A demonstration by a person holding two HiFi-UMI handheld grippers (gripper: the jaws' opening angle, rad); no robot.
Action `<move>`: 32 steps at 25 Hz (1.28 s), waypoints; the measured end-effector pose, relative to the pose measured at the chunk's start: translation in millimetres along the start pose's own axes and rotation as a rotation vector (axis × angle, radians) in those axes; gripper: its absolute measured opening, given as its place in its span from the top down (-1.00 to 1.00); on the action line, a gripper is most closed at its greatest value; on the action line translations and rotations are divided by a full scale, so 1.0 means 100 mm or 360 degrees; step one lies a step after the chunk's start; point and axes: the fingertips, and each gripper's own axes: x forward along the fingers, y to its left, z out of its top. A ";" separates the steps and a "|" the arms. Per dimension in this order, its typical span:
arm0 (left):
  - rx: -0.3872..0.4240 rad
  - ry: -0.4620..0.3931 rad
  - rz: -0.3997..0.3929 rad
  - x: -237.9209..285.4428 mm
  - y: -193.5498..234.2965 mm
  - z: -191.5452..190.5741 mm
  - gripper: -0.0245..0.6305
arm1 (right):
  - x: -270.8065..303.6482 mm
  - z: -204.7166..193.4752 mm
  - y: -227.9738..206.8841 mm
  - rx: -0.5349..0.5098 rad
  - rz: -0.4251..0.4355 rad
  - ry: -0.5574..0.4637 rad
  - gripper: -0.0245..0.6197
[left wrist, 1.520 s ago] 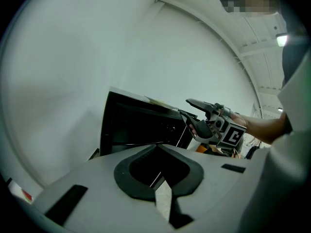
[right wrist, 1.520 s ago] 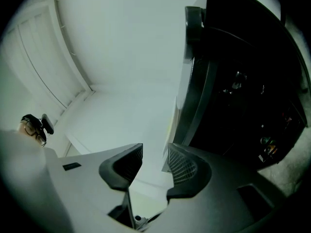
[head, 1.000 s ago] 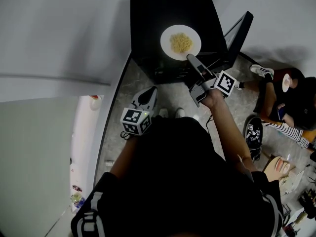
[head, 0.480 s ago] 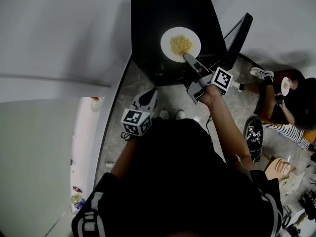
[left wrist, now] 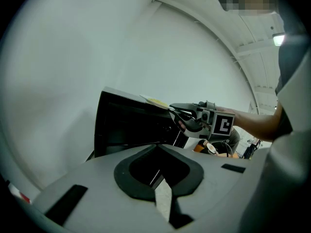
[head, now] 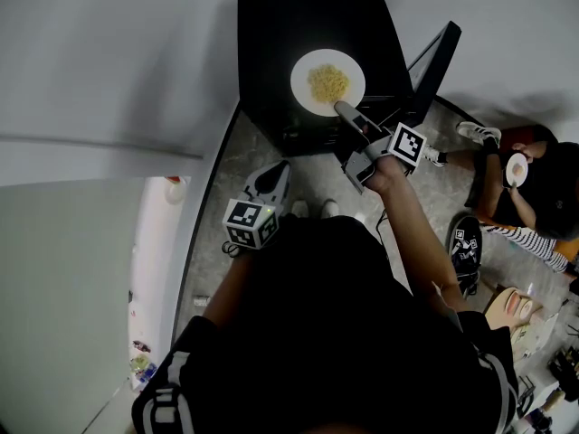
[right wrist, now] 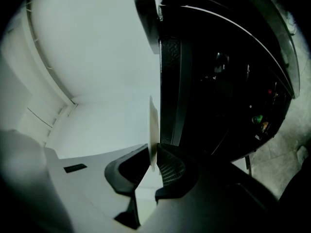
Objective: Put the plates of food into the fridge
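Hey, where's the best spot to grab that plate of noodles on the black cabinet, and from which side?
Pinch the plate by its thin near rim, coming in level from the person's side: the noodles fill the middle and it lies flat. The right gripper has just been closing there, rim between its fingers.

A round white plate (head: 306,95) with a heap of yellow noodles (head: 328,81) at its middle lies flat atop the small black fridge (head: 271,43), near its front right; the fridge door (head: 436,60) stands open.
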 end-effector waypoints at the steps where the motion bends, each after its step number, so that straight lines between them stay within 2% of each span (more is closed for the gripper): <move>1: 0.0000 0.0000 -0.0001 0.00 -0.01 0.00 0.86 | -0.02 -0.01 0.00 -0.0001 0.0000 0.0004 0.75; 5: -0.0003 0.0000 -0.0011 -0.01 -0.06 -0.03 0.85 | -0.10 -0.07 0.02 0.0003 -0.0007 0.0030 0.75; 11: -0.0017 0.0030 -0.0027 0.18 0.09 -0.05 0.85 | -0.01 -0.01 -0.07 0.0065 -0.0017 0.0012 0.75; 17: 0.0022 -0.0001 -0.0023 -0.13 -0.25 -0.10 0.85 | -0.45 -0.32 0.20 0.0054 0.0040 0.0032 0.75; 22: 0.0028 0.0000 -0.0030 -0.15 -0.26 -0.12 0.85 | -0.59 -0.40 0.21 0.0075 0.0067 0.0035 0.75; 28: 0.0023 -0.0019 -0.0027 -0.46 -0.36 -0.20 0.85 | -0.90 -0.80 0.37 0.0054 0.0115 0.0069 0.75; 32: 0.0021 -0.0012 -0.0025 -0.33 -0.28 -0.16 0.85 | -0.89 -0.78 0.30 0.0046 0.0140 0.0117 0.75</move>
